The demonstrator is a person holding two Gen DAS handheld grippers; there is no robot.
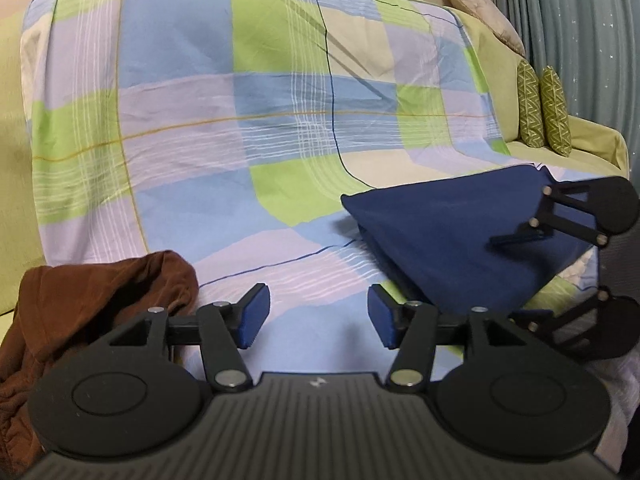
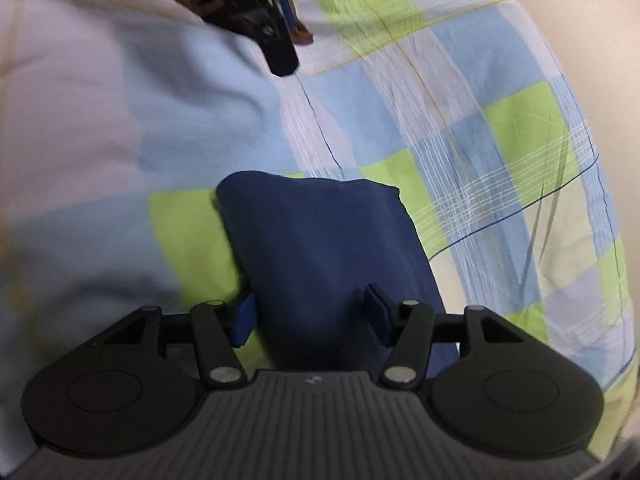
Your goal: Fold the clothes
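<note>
A folded navy blue garment [image 1: 456, 232] lies on the checked sheet [image 1: 240, 120] at the right; it also shows in the right wrist view [image 2: 320, 240]. A crumpled brown garment [image 1: 80, 304] lies at the lower left. My left gripper [image 1: 318, 316] is open and empty just above the sheet, between the two garments. My right gripper [image 2: 310, 318] is open, its pads either side of the navy garment's near end; it also shows from the side in the left wrist view [image 1: 516, 276]. Whether the pads touch the cloth is unclear.
The checked sheet covers a green sofa [image 1: 568, 136]. Two green patterned cushions [image 1: 544, 110] and a beige cushion [image 1: 480, 12] sit at the far right, in front of a grey-blue curtain [image 1: 580, 20]. The left gripper's finger [image 2: 276, 20] shows at the top of the right wrist view.
</note>
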